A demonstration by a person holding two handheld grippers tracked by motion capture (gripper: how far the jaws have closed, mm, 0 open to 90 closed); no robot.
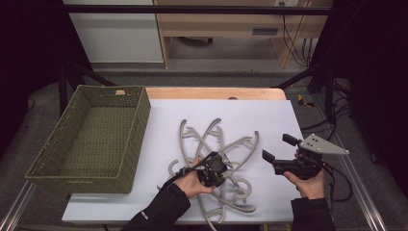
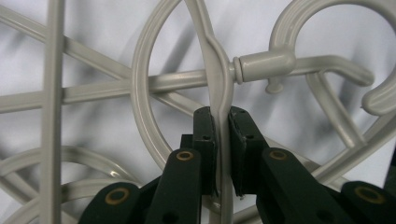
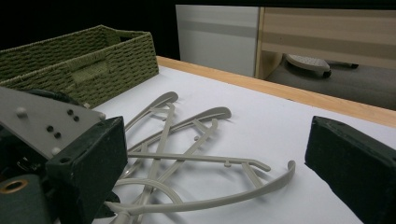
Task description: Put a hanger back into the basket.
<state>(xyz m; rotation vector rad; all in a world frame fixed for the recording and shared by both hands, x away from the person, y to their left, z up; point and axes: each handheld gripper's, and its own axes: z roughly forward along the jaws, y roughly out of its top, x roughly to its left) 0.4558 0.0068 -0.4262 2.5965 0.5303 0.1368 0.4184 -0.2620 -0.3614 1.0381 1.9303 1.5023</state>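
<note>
A pile of grey plastic clothes hangers [image 1: 219, 159] lies tangled on the white sheet [image 1: 269, 120] that covers the table, right of the woven green basket [image 1: 91, 139]. The left gripper [image 1: 211, 169] sits over the near middle of that pile. In the left gripper view its 2 black jaws are pressed together on the thin arm of 1 hanger [image 2: 219, 88], just below the point where the neck of the hook [image 2: 261, 63] joins the frame. The strip runs upright between the pads, and other hangers cross behind it. The left hand [image 1: 192, 183] reaches in from the bottom edge in a dark sleeve, palm over the gripper body, the tool pointing down and away from the person.

The right gripper [image 1: 279, 149] hovers just right of the pile, clear of it, with its jaws spread wide and nothing between them. In the right gripper view the hangers [image 3: 187, 154] lie beyond and between those jaws. The right hand [image 1: 308, 180] holds it from below, jaws aimed left toward the pile, the grey plate on top.
</note>
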